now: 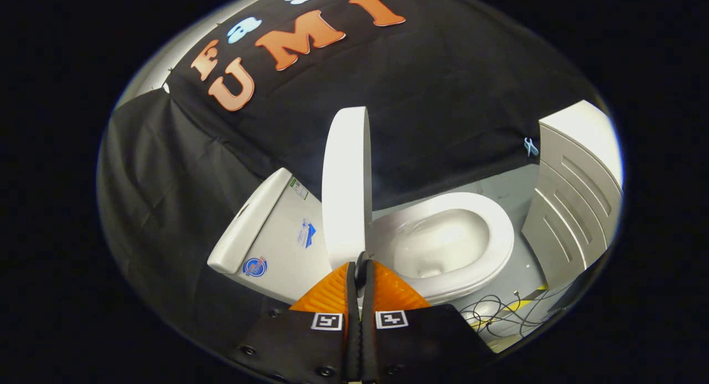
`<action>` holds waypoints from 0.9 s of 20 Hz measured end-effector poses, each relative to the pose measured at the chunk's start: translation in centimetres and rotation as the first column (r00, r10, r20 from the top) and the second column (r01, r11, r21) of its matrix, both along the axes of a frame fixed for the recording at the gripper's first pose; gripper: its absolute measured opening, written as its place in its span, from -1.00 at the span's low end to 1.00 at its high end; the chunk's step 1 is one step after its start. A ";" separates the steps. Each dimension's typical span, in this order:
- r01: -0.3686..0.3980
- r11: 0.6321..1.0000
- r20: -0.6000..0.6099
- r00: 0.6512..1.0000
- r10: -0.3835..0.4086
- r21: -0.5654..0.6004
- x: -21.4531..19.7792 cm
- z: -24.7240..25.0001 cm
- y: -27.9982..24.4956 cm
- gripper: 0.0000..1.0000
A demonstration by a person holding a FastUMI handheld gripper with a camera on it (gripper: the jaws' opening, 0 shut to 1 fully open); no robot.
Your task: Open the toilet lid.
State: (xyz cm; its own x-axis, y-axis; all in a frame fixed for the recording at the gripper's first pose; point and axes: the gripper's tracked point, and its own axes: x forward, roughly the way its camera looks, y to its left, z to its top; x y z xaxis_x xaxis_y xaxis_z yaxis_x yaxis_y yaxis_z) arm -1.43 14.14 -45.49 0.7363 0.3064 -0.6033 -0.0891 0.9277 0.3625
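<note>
Gripper view: toilet lid stands raised on edge above the open bowl, near the tank. Gripper fingers are clenched together just below the lid's edge, grasping nothing I can make out. Opening looks nearly done.

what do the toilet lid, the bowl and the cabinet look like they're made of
Lid: likely plastic, smooth matte white, thin and even; the shut gripper sits at its lower edge. Bowl: probably glazed ceramic, with soft glossy highlights inside. Cabinet: painted wood or board, a guess from its flat satin panels with grooves.
</note>
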 end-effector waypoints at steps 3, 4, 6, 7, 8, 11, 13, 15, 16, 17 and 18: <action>-0.034 0.998 0.026 0.999 0.035 -0.045 0.0 0.9 2.2 -0.84; -0.043 0.997 0.033 0.998 0.045 -0.058 0.1 1.1 3.0 -0.84; -0.051 0.996 0.043 0.998 0.054 -0.074 0.0 1.3 3.9 -0.84; -0.055 0.995 0.047 0.997 0.059 -0.082 -0.1 1.5 4.4 -0.84; -0.059 0.994 0.050 0.997 0.064 -0.090 -0.1 1.5 5.0 -0.84; -0.074 0.988 0.062 0.995 0.083 -0.135 -0.4 2.0 6.7 -0.84; -0.088 0.980 0.077 0.992 0.103 -0.176 -0.6 2.2 8.1 -0.84; -0.096 0.971 0.094 0.988 0.118 -0.217 -0.8 2.3 9.4 -0.84; -0.099 0.967 0.103 0.987 0.126 -0.235 -0.8 2.4 10.1 -0.84; -0.104 0.962 0.108 0.985 0.135 -0.251 -0.8 2.3 10.9 -0.84; -0.107 0.960 0.113 0.984 0.140 -0.261 -0.8 2.3 11.5 -0.84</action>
